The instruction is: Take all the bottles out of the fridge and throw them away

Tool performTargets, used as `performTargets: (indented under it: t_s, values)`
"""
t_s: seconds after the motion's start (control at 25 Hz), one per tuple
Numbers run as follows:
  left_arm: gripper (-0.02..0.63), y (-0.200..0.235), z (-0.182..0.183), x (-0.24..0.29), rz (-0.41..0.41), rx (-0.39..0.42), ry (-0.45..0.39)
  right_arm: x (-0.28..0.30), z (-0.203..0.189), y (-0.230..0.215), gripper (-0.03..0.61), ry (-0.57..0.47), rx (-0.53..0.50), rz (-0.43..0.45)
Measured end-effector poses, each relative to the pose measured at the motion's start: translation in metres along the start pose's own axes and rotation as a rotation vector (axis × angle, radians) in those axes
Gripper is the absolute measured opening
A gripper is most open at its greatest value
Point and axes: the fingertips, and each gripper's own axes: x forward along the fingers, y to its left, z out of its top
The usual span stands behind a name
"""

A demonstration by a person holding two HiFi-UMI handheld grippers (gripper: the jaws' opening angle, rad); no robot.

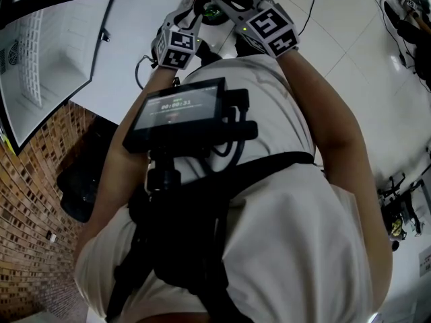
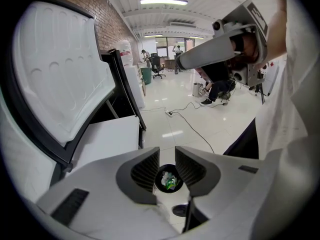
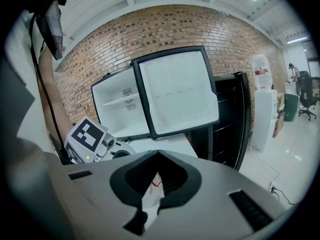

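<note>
Left claw: the left gripper (image 2: 167, 156) points down with its jaws part-way apart, and nothing is between them.
Bin: a round black bin (image 2: 168, 180) stands on the pale floor, right below that gap. It holds crumpled pale and green stuff, most likely bottles already thrown away.
Right claw: the right gripper (image 3: 158, 156) has its jaws almost together, pinching a thin white thing with red print on it.
Bottle: I take that thing for a bottle (image 3: 151, 191), though only a sliver shows. It is held out in front of the person, close beside the left claw and well away from the fridge.
Fridge: the fridge (image 3: 122, 106) is open against the brick wall. What shows of its inside is bare white.
Handling: probably empty, so light. The wall looks thin and soft, because it fits a very narrow grip, and the plastic is likely slick.
Where to hold: the neck or shoulder should be stiffest, while the flattened body could slide out.
Step in hand: I judge this bottle is about to be dropped in the bin.
Risk: being so light, it may bounce off the rim.
</note>
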Motion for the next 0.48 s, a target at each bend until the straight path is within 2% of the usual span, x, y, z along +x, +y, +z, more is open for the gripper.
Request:
performTargets:
  t_s: [0.24,0.36,0.48]
  values:
    - [0.11,-0.002,0.026,-0.014,-0.039,-0.056,-0.103,0.001,0.002,-0.002,0.003,-0.003,-0.012,0.018]
    - [0.039,0.009,0.038,-0.033,-0.013,-0.094,-0.17,0.006,0.008,0.001,0.003,-0.011,-0.027,0.025]
    - [0.005,0.031,0.036,-0.06,0.02,-0.142,-0.239,0.017,0.023,0.015,0.003,-0.025,-0.053,0.032]
